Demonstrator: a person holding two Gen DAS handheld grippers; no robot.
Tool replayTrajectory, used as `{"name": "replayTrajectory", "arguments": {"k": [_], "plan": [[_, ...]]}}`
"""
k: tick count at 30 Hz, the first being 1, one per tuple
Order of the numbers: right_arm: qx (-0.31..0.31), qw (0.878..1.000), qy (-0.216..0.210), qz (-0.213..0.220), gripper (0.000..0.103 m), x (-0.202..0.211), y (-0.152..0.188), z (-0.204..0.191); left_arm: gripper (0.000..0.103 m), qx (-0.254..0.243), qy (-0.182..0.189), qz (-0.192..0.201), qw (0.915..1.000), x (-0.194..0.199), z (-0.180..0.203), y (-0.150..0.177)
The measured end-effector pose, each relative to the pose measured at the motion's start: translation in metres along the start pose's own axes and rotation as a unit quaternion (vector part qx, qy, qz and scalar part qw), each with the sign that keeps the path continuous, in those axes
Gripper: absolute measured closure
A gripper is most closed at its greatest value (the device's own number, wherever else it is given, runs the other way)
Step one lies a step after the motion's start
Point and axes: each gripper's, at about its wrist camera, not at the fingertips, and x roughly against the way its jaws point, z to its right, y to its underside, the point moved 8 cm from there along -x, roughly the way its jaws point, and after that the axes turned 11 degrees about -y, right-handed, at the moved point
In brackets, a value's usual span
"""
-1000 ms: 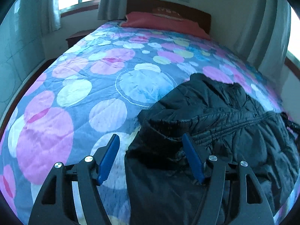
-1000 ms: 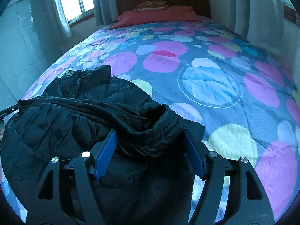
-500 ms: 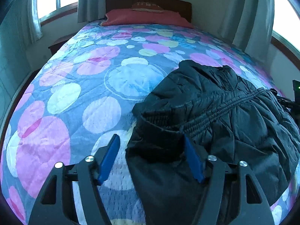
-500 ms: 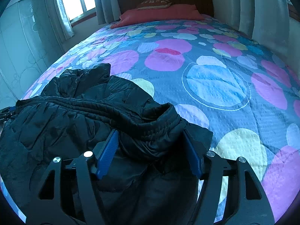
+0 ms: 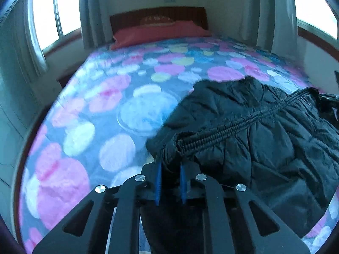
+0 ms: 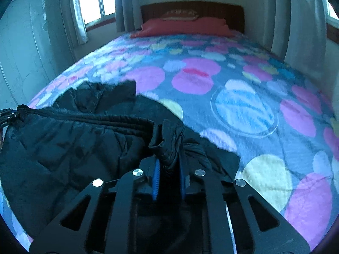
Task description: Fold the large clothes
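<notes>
A black quilted puffer jacket (image 5: 254, 135) lies on the near part of a bed with a spotted bedspread (image 5: 118, 110). My left gripper (image 5: 170, 169) is shut on the jacket's elastic hem corner, with fabric bunched between its blue pads. In the right wrist view the jacket (image 6: 70, 146) spreads to the left, and my right gripper (image 6: 168, 166) is shut on the other hem corner. The ribbed hem runs between the two grips. The jacket's far sleeve lies on the bedspread (image 6: 243, 97).
A red pillow (image 5: 161, 31) and a dark wooden headboard (image 6: 190, 10) are at the far end of the bed. Windows with curtains flank the bed on both sides. A wardrobe door (image 6: 25, 42) stands on the left in the right wrist view.
Both grippers have gone from open to shut on the jacket's hem corners. The hem now stretches taut between them and both views have risen.
</notes>
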Motion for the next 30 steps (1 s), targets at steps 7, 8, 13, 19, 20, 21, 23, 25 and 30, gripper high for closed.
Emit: {"name": "replayTrajectory", "arguments": {"k": [7,8,13,19,20,21,23,25,30], "plan": [[-0.002,0.999,0.017,0.046,0.089,0.01,-0.047,0.005,0.089,0.055,-0.036,0.032,0.9973,-0.003,-0.015,-0.061],[-0.007,0.998,0.021,0.051,0.089,0.006,-0.056,0.008,0.089,0.062,-0.046,0.032,0.9966,-0.01,-0.016,-0.071],[-0.037,0.997,0.043,0.045,0.089,-0.031,-0.077,0.029,0.089,0.071,-0.092,0.019,0.993,-0.048,-0.013,-0.102],[-0.058,0.996,0.063,-0.012,0.089,-0.088,-0.061,0.052,0.089,0.062,-0.129,-0.034,0.9891,-0.116,-0.005,-0.085],[-0.06,0.996,0.065,-0.022,0.088,-0.095,-0.056,0.055,0.089,0.06,-0.131,-0.04,0.9888,-0.122,-0.003,-0.08],[-0.061,0.995,0.069,-0.033,0.087,-0.104,-0.05,0.058,0.089,0.054,-0.133,-0.047,0.9885,-0.13,-0.001,-0.074],[-0.067,0.994,0.072,-0.048,0.085,-0.115,-0.042,0.063,0.088,0.048,-0.136,-0.057,0.9879,-0.144,0.003,-0.062],[-0.079,0.993,0.072,-0.06,0.081,-0.125,-0.035,0.069,0.088,0.05,-0.136,-0.061,0.9875,-0.151,0.005,-0.057],[-0.106,0.99,0.068,-0.069,0.068,-0.131,-0.032,0.077,0.078,0.062,-0.133,-0.079,0.986,-0.163,0.002,-0.053]]}}
